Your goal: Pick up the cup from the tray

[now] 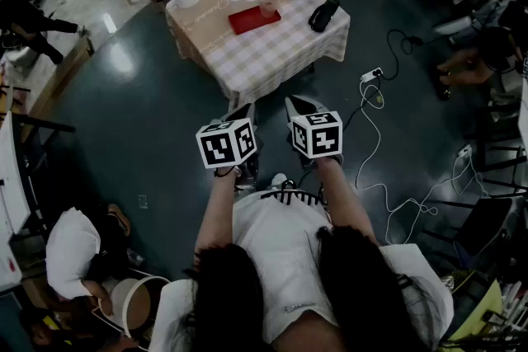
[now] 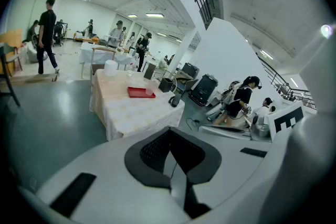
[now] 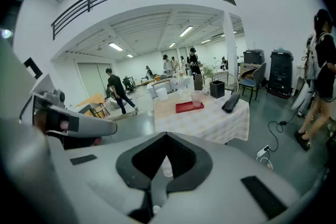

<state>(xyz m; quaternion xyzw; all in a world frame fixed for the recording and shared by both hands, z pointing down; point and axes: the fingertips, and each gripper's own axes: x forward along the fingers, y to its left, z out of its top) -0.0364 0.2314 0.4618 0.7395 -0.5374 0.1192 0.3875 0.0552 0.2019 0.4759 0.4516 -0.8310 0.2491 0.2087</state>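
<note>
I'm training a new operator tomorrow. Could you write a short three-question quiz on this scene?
1. True or false: the cup stands on the red tray on the checked table.
2. Where are the left claw and the right claw? A: over the tray. B: short of the table, above the floor. C: touching the cup.
3. Fill in: both claws are ____ and hold nothing.
Key: 1 true; 2 B; 3 shut.
</note>
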